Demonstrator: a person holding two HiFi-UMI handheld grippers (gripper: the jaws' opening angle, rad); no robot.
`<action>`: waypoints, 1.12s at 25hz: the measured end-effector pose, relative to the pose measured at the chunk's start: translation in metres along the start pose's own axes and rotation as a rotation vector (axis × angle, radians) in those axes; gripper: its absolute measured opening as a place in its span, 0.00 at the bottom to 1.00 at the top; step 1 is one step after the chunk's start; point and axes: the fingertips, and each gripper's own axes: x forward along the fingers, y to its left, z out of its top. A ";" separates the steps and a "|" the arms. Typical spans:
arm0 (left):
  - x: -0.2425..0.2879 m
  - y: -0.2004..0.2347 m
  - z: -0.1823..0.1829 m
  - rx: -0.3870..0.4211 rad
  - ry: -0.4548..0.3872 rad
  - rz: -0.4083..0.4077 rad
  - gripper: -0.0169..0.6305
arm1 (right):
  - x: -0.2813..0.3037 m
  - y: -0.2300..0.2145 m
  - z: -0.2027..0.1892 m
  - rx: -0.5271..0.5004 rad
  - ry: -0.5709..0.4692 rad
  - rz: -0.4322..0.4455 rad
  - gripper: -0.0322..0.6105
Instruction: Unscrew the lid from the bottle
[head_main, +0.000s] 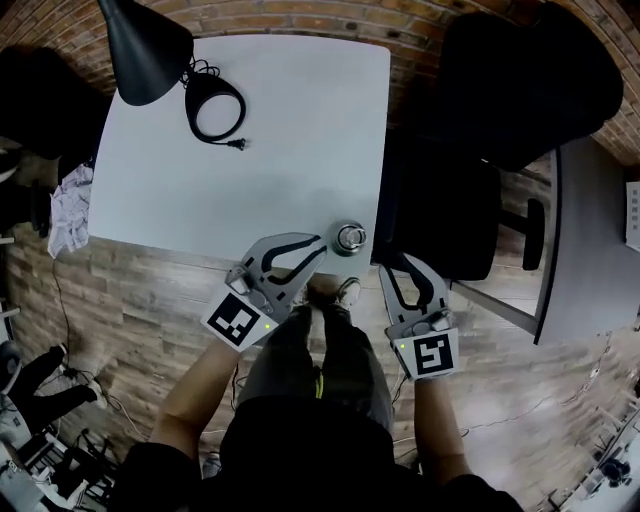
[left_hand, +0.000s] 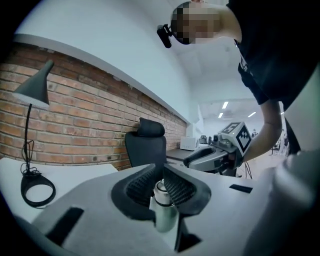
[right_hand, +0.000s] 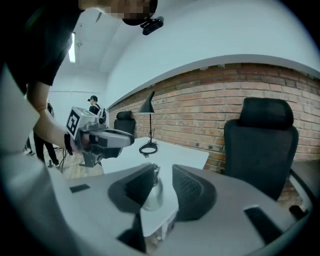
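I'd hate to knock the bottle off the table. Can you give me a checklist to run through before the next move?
1. Bottle upright on the table: ok.
2. Lid on the bottle: ok.
3. Bottle well clear of the table edge: not ok, it stands by the near corner.
4. Left gripper open for the body: not ok, jaws together, short of the bottle.
5. Right gripper open: ok, jaws apart, not yet around the lid.

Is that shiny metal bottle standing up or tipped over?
Upright: the silver metal bottle stands on the white table, round top facing up.
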 end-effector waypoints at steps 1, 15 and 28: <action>0.003 0.000 -0.005 -0.007 -0.001 -0.020 0.08 | 0.004 0.002 -0.006 0.006 0.002 0.013 0.26; 0.046 -0.008 -0.020 0.184 -0.070 -0.352 0.42 | 0.054 0.033 -0.056 0.002 0.034 0.268 0.53; 0.059 -0.020 -0.038 0.144 -0.074 -0.554 0.47 | 0.084 0.045 -0.068 -0.009 0.027 0.343 0.59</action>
